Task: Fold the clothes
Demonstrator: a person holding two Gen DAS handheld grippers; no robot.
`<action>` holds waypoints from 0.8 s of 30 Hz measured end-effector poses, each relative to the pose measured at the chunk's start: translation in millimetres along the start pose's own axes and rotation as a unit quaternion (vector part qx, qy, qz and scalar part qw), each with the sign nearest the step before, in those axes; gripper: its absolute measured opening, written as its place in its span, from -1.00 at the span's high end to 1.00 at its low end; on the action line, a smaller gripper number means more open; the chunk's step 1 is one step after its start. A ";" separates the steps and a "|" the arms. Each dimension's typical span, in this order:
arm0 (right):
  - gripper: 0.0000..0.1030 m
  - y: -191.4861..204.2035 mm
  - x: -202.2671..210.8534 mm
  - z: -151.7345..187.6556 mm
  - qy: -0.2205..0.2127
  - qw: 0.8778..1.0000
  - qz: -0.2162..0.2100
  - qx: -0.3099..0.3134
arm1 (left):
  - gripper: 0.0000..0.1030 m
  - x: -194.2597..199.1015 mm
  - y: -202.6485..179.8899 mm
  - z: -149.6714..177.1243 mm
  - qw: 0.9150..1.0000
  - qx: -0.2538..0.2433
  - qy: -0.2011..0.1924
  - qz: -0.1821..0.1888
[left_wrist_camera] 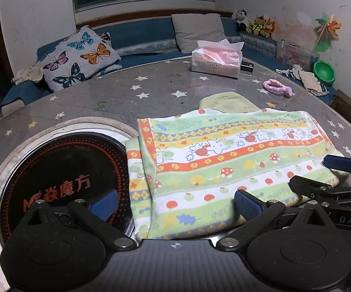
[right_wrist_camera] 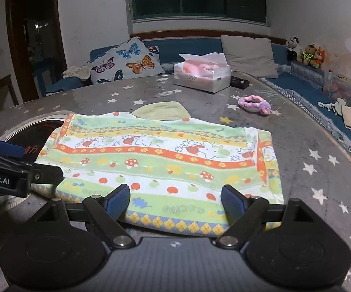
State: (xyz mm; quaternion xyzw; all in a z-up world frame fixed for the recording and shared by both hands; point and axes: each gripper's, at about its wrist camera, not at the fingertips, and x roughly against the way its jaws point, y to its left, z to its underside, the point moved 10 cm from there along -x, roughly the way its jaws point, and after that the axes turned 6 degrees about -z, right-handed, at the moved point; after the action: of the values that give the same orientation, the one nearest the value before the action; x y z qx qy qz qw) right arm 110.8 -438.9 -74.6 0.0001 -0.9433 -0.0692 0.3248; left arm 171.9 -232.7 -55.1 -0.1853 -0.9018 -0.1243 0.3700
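Right wrist: folded towel lies between open right hand-held gripper fingers, apparently untouched.

A tissue box and pink headband lie on the star-patterned table.

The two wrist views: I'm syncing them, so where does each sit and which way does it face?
Left wrist: behind the open left hand-held gripper, facing the patterned towel and cooktop; the right hand-held gripper enters at right.
Right wrist: behind the open right gripper, facing the towel's right part; left gripper at left.
Shared: towel, tissue box, sofa.
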 end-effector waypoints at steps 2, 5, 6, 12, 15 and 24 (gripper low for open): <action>-0.74 -0.1 1.1 1.3 -0.001 1.000 0.004 -0.001 | -1.00 3.9 0.9 1.6 1.000 0.000 -0.002 -0.001; -0.80 0.0 3.2 3.2 -0.003 1.000 0.008 -0.005 | -1.00 10.5 1.7 3.6 1.000 0.001 -0.005 -0.001; -0.82 0.5 4.5 4.0 -0.003 1.000 0.009 -0.008 | -1.00 12.5 2.1 4.2 1.000 0.002 -0.007 -0.002; -0.92 5.8 12.7 9.8 -0.008 1.000 0.007 -0.019 | -1.00 25.6 4.4 8.0 1.000 0.002 -0.015 -0.007; -1.00 8.9 18.3 12.0 -0.011 1.000 0.009 -0.021 | -1.00 34.2 3.9 10.3 1.000 -0.002 -0.023 -0.008; -1.00 17.6 34.0 17.2 -0.020 0.999 0.008 -0.023 | -1.00 60.3 5.1 11.2 0.999 -0.004 -0.053 -0.012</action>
State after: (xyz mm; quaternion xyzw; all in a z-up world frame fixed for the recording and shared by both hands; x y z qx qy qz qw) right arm 74.3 -420.7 -64.9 -0.0164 -0.9477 -0.0886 0.3061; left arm 127.4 -209.5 -19.4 -0.1822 -0.9217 -0.1223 0.3197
